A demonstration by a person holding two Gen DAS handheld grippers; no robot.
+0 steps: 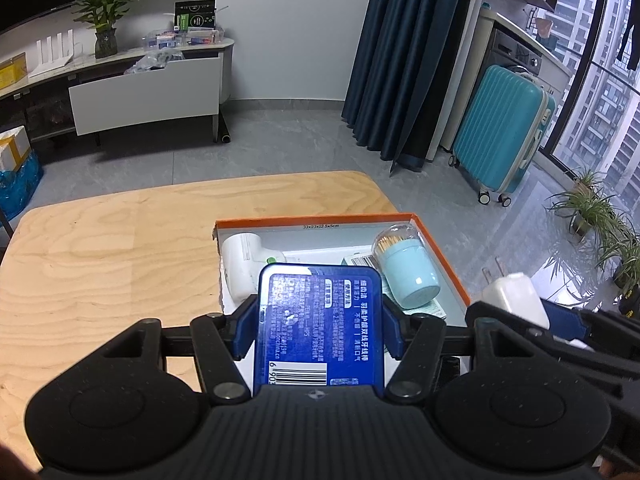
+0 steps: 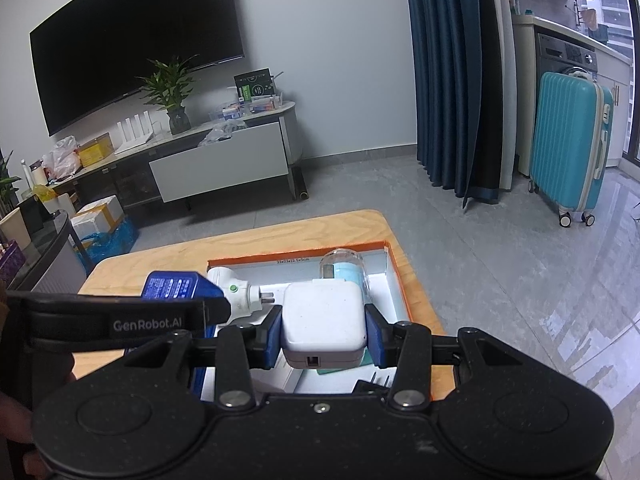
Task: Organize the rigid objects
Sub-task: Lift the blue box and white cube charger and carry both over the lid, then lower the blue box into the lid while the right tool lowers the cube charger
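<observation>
Clamping blue box (image 1: 320, 328) — left claw (image 1: 320, 320) pads.

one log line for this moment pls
left gripper: shut on blue floss-pick box | right gripper: shut on white charger | both above orange-rimmed box | toothpick jar inside

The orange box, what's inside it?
Inside the orange box lie a white plug-in gadget, a light blue toothpick jar on its side, and flat packets. The blue case and white charger, held above, cover the near part.
</observation>
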